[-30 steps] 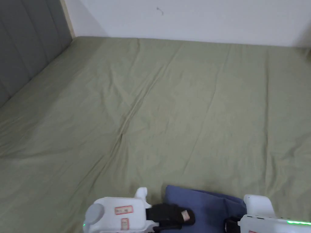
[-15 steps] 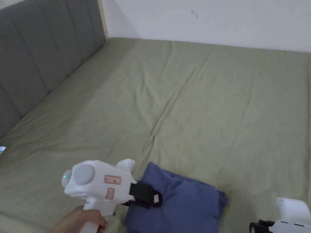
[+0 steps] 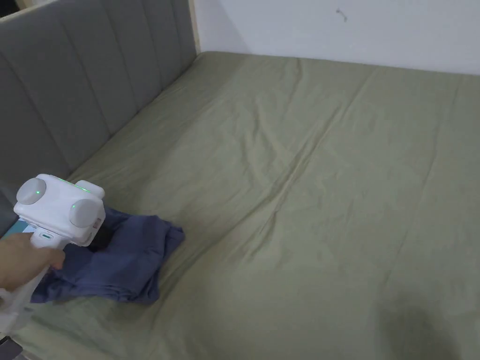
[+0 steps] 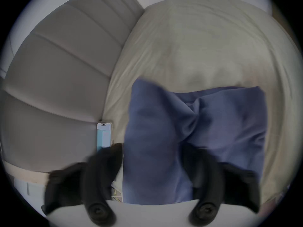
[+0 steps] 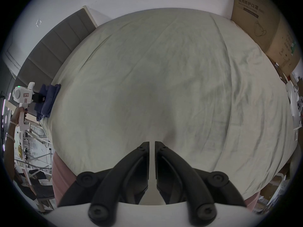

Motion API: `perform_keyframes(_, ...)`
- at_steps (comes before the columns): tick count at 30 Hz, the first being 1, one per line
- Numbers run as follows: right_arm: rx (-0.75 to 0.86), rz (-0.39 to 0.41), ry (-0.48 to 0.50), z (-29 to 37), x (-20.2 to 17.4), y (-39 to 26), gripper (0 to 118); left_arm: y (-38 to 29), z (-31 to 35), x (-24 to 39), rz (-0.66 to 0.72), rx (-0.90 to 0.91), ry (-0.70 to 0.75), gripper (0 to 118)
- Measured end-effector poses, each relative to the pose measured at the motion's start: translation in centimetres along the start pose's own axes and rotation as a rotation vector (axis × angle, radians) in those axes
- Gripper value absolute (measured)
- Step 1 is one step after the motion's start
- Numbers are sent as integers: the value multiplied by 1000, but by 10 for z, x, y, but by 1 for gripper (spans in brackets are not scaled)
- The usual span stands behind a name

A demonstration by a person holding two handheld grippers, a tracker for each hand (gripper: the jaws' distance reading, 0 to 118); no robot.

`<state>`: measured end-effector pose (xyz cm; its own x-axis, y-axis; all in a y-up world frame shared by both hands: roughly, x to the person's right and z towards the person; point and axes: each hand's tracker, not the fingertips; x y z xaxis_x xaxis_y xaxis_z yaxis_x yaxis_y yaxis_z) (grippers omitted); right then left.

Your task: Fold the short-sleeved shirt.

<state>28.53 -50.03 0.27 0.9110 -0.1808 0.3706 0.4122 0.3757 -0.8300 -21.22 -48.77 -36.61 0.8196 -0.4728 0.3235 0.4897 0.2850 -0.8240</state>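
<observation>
Presently, by view.

Head view. Bed sheet (image 3: 304,187), olive, creased, covering the bed. Headboard (image 3: 84,89), grey, padded, chosen as landmark. Short-sleeved shirt (image 3: 126,255), blue, already a compact bundle of several layers, lying on the sheet close to the headboard, at the bed's near edge. Left tool (image 3: 101,236), white body with green lights, held in a hand (image 3: 23,265), its black tip on the bundle's headboard side. Judgement: the bundle sits here to leave the wide stretch of sheet away from the headboard free; folding looks all but finished.

Left gripper view. Left tool (image 4: 152,170), jaws parted about the width of a thick fold of the shirt (image 4: 196,129), which fills the gap; blur leaves it unclear whether both jaws press the cloth. Judgement: a grasp on stacked layers would carry the bundle without it opening out. Phone (image 4: 103,137), lit, lying against the foot of the headboard (image 4: 54,83), just beside the shirt.

Right gripper view. Right tool (image 5: 152,144), jaws nearly together with a thin slit between, holding nothing, poised over bare sheet (image 5: 164,83) well apart from the headboard (image 5: 54,45). Shirt (image 5: 47,99) and left tool (image 5: 39,97) far off, by the headboard. Cardboard box (image 5: 262,25) at the side of the bed opposite the headboard. Judgement: the right tool idles because one tool suffices.
</observation>
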Motion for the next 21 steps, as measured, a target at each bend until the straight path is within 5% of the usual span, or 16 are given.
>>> perform_keyframes(1,-6,0,-3,0,1,-1,8,-3,3,-3,38,16,7,99)
perform_keyframes(2,-5,-2,-4,0,1,-2,8,-6,9,-5,82,30,2,101)
perform_keyframes(5,-6,-5,-3,0,3,-4,8,-11,13,-11,225,24,-117,99)
perform_keyframes(6,-6,-7,-2,1,3,-4,8,-15,22,-9,251,52,-169,91)
perform_keyframes(8,1,-11,5,4,5,-7,8,-22,42,-1,275,109,-260,22)
perform_keyframes(9,3,-13,8,5,6,-8,8,-25,52,7,273,121,-276,0)
perform_keyframes(21,181,-60,46,58,24,-25,8,-58,222,129,250,433,-508,0)
